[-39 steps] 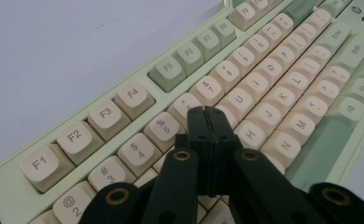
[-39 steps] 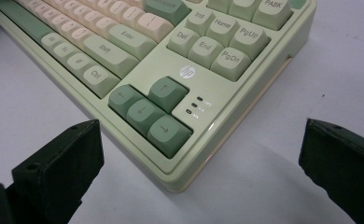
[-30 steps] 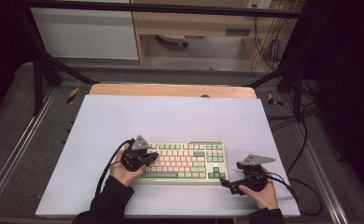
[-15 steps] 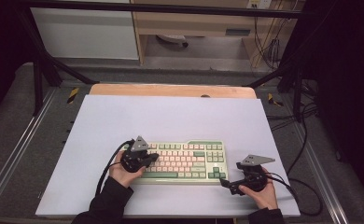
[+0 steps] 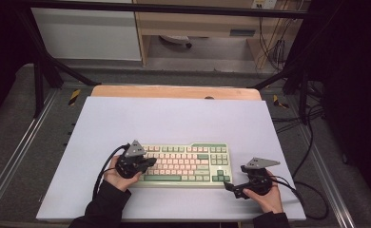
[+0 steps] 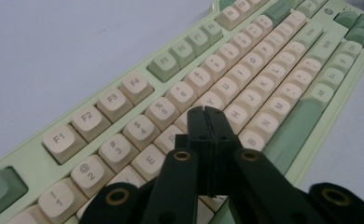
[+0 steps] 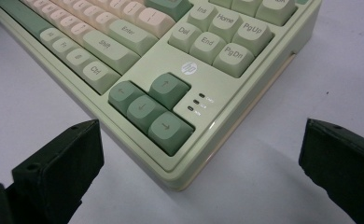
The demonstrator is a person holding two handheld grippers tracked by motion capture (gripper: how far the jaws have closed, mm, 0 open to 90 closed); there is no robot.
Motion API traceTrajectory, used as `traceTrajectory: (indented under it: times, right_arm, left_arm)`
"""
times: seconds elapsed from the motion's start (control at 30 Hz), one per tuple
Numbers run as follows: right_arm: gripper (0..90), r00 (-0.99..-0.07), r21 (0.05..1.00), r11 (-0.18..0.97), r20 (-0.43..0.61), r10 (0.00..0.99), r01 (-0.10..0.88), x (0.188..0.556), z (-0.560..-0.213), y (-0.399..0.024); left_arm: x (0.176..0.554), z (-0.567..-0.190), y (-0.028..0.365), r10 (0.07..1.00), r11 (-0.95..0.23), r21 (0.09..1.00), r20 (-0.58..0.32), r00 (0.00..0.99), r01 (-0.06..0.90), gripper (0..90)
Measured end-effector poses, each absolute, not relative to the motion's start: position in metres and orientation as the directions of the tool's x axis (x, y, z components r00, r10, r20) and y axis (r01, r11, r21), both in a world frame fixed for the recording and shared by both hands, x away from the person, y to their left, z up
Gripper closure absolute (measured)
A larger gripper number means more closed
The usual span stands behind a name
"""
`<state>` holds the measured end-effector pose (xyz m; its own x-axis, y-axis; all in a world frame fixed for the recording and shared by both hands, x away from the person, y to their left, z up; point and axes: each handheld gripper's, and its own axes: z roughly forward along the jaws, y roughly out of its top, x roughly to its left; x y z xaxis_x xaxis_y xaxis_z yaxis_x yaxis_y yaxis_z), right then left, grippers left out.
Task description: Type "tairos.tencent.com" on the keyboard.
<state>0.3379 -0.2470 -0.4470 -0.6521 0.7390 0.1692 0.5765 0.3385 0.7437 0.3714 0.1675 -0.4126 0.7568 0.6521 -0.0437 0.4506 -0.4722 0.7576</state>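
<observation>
One keyboard [image 5: 187, 164] lies on the bench [image 5: 174, 118], toward its near edge. Two tools: the left tool [image 5: 148, 162] over the keyboard's left end, the right tool [image 5: 230, 188] just off its near right corner. Two hands, one left hand [image 5: 119, 178] and one right hand [image 5: 268, 195]

Left gripper [image 6: 209, 112] rising from bottom centre of the frame, black jaws pressed together, tips over the cream letter keys near T and Y. Green-and-cream keyboard [image 6: 35, 158] running diagonally from lower left to upper right. Pale table surface [image 6: 63, 42] across upper left and at far right.
</observation>
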Motion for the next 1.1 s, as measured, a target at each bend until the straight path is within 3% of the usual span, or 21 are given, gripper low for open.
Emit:
traceTrajectory:
  times: [1.1]
  right_arm:
    - [0.4,-0.65,0.741,0.337,0.172,0.74,0.58,0.338,-0.447,-0.247]
  left_arm:
    - [0.365,-0.419,0.213,0.713,-0.435,0.752,-0.048,0.7,0.495,89.6]
